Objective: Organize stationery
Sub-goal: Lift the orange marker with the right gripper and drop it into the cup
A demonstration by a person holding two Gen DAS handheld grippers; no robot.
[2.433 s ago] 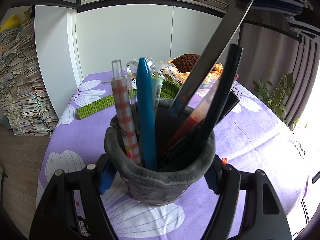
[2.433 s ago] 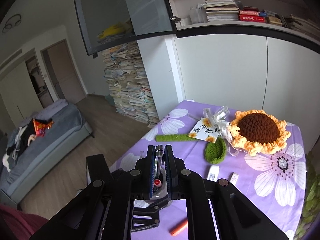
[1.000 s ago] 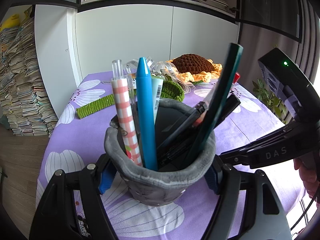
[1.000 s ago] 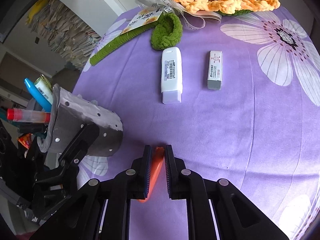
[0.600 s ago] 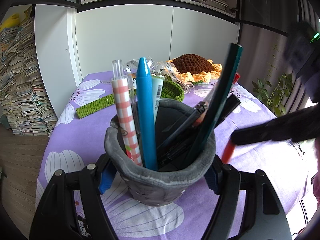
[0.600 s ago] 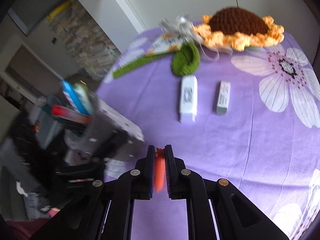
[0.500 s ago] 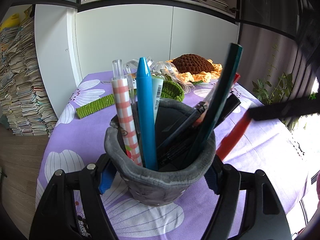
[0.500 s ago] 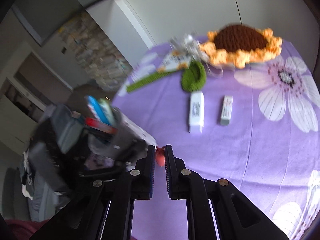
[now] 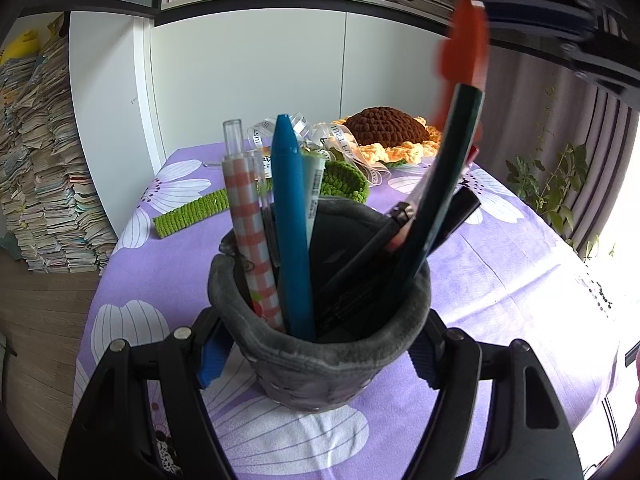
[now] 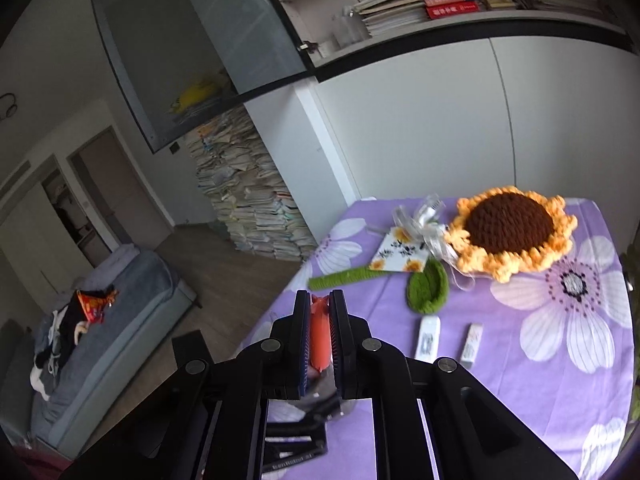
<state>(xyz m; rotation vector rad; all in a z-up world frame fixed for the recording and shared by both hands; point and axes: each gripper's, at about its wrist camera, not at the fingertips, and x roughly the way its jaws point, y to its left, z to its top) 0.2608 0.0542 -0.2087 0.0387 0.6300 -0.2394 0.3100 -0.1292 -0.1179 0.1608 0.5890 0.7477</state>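
A table (image 10: 532, 380) covered with a purple cloth printed with large white flowers stands against white cabinet doors (image 10: 440, 128), with a shelf of books (image 10: 440, 0) above them. To the left of the table a tall stack of papers (image 10: 248, 208) rises from a wooden floor, and a grey bed (image 10: 120, 312) with clothes on it lies farther off. On the cloth rest a crocheted sunflower (image 10: 512, 232), a green crocheted leaf (image 10: 428, 292) with its stem, a ribbon-tied card (image 10: 404, 252), a white correction tape (image 10: 428, 338) and a small eraser (image 10: 472, 342) just beside it.

The left gripper (image 9: 320, 348) has its fingers clamped on either side of a grey felt pen holder (image 9: 320, 344) that stands upright on the cloth. Pens stick up out of it, among them a blue pen (image 9: 292, 220), a checked pen (image 9: 248, 216) and a dark green pen (image 9: 436, 200) leaning right.

The right gripper (image 10: 320, 336) has its fingers pressed together on an orange pen (image 10: 320, 336). In the left wrist view this pen (image 9: 464, 52) appears blurred, held high in the air above and behind the holder, its long axis close to upright and its lower end pointing down toward the holder's right side.
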